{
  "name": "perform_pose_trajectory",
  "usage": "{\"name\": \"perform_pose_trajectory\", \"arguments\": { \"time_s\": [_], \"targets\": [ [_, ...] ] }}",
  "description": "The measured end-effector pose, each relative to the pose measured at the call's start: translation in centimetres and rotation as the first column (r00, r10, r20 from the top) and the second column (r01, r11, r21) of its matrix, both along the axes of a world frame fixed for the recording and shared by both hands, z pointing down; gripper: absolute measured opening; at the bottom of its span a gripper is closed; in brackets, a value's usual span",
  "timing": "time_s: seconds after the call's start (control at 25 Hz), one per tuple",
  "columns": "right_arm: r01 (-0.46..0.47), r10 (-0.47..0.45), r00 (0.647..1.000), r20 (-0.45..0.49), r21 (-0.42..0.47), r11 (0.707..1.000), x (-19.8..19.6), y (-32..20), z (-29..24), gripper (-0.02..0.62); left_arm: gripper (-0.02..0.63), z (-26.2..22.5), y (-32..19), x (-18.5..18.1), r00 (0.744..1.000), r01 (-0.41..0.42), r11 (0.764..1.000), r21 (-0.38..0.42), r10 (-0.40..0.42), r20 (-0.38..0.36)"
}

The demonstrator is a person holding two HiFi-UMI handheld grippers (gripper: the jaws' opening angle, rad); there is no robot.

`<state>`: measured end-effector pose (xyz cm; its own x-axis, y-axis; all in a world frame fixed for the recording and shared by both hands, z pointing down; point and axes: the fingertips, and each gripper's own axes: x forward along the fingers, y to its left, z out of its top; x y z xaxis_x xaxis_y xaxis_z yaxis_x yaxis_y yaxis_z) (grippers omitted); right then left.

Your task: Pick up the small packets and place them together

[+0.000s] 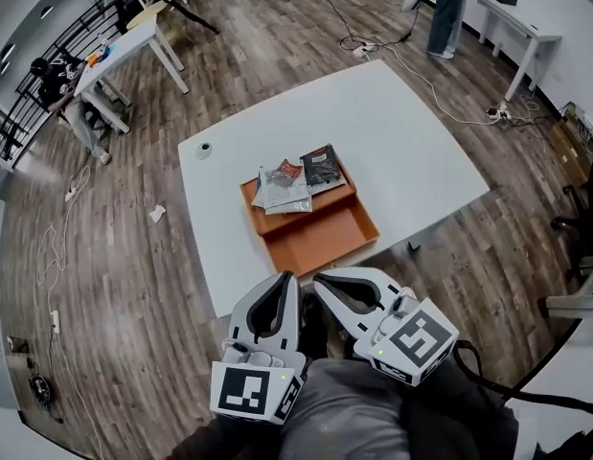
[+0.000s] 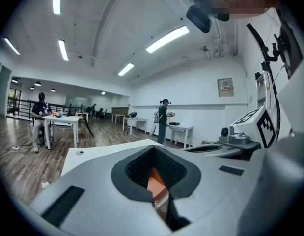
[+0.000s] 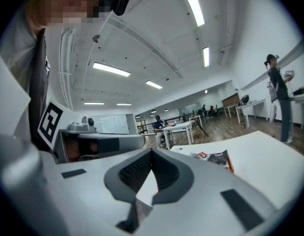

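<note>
Right fingers [image 3: 174, 176] closed, empty, packets [image 1: 294, 182] flat, row across tray [image 1: 325, 247]

The room was a large open office with a wood-plank floor [image 1: 277, 27] and white walls [image 2: 201, 87]. Straight ahead of the left gripper [image 1: 287, 277] and the right gripper [image 1: 318, 282] stood a broad white table [image 1: 411, 142]. Far beyond it, on the left gripper's side, a seated person [image 1: 55, 77] was at a small white table [image 1: 133, 46] beside a dark railing [image 1: 37, 65]. Far off on the right gripper's side, a standing person [image 1: 447, 12] faced a long white desk [image 1: 521, 29], with cables [image 1: 358, 41] trailing over the floor. Long strip lights [image 2: 166, 38] lit the white ceiling.
</note>
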<state>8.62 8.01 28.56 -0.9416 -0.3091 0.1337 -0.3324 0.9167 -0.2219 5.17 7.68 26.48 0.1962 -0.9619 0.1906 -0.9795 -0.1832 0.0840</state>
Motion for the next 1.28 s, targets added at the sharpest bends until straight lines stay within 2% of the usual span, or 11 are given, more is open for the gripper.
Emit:
{"name": "perform_pose_trajectory", "arguments": {
  "time_s": [0.16,0.44,0.68,0.88,1.08,1.28],
  "targets": [
    [-0.023,0.023,1.000,0.002,0.048,0.999,0.0,-0.3,-1.1,0.006,0.002,-1.0,-0.1,0.0,1.000,-0.003,1.000,0.030,0.003,0.013],
    [-0.005,0.004,1.000,0.029,0.028,1.000,-0.8,-0.6,-1.7,0.006,0.002,-2.0,0.7,-0.8,0.999,0.041,0.999,0.013,-0.041,0.029],
    [-0.048,0.047,0.999,0.021,0.065,0.997,-0.3,-1.7,-2.2,0.006,0.002,-2.0,-0.7,0.2,1.000,-0.009,0.999,0.045,0.009,0.002],
    [-0.050,0.049,0.999,0.018,0.066,0.997,-0.9,-1.6,-2.2,0.006,0.002,-2.0,-0.5,-0.3,1.000,-0.011,0.999,0.044,0.011,0.003],
    [-0.074,0.075,0.997,-0.009,0.107,0.992,0.1,-1.5,-1.9,0.005,0.002,-1.7,-0.4,0.5,1.000,-0.028,0.998,0.056,0.028,0.005],
    [-0.076,0.076,0.997,0.007,0.106,0.991,0.2,-2.2,-2.0,0.005,0.002,-1.4,-1.0,0.6,1.000,-0.029,0.998,0.053,0.029,0.006]
  ]
}}
